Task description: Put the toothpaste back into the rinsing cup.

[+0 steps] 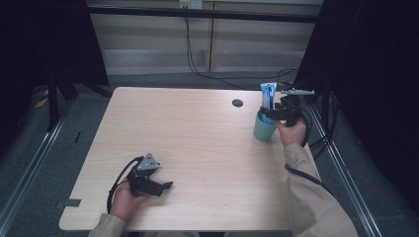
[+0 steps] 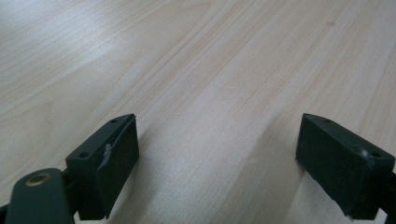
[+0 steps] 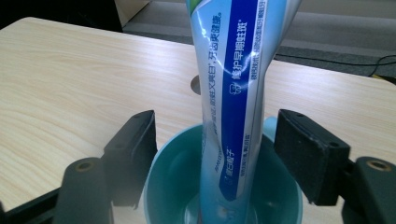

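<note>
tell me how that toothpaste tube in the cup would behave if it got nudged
The toothpaste tube stands tall and leaning in the teal cup, so a nudge would likely tilt it further. Its glossy skin looks slippery and probably soft. The cup might tip too.

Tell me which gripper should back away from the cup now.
Right. The right gripper stands open around the toothpaste tube standing in the cup; the left gripper rests far off on the table.

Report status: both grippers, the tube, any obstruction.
Left gripper open, idle over bare table. Right gripper open, jaws clear of blue-white toothpaste tube standing in teal cup. Nothing in the way.
</note>
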Available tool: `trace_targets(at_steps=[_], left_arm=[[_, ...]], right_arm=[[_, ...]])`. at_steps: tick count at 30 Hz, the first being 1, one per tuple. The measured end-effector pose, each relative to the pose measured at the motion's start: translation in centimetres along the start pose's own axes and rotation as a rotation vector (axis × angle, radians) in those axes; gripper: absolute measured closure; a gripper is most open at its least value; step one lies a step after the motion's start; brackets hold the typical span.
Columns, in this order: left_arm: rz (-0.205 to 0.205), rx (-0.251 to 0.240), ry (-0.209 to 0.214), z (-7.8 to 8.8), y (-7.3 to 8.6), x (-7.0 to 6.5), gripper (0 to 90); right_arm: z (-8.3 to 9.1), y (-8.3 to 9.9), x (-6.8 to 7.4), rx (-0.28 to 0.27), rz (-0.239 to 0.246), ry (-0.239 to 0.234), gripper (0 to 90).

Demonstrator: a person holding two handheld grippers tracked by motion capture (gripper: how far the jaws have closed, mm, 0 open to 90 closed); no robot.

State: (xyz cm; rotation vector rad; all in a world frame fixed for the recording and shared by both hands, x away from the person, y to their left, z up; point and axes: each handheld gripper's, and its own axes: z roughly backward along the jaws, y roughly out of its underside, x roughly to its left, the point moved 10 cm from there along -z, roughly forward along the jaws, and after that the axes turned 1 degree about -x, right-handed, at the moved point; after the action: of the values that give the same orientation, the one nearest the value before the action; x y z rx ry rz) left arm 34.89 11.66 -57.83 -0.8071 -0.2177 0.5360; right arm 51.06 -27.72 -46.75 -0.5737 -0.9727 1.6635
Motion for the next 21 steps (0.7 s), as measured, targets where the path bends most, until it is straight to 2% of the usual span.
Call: trace_targets(at_steps=[14,21], left_arm=[[-0.004,0.003,0.000,0.01,0.02,0.02,12.9],[-0.004,0.003,0.000,0.01,0.02,0.02,12.8]], right_arm=[[0.45,0.15,0.16,0.019,-0.004,0.005,17.4],[0.90,0.10,0.78,0.026,0.008,-0.018,15.1]])
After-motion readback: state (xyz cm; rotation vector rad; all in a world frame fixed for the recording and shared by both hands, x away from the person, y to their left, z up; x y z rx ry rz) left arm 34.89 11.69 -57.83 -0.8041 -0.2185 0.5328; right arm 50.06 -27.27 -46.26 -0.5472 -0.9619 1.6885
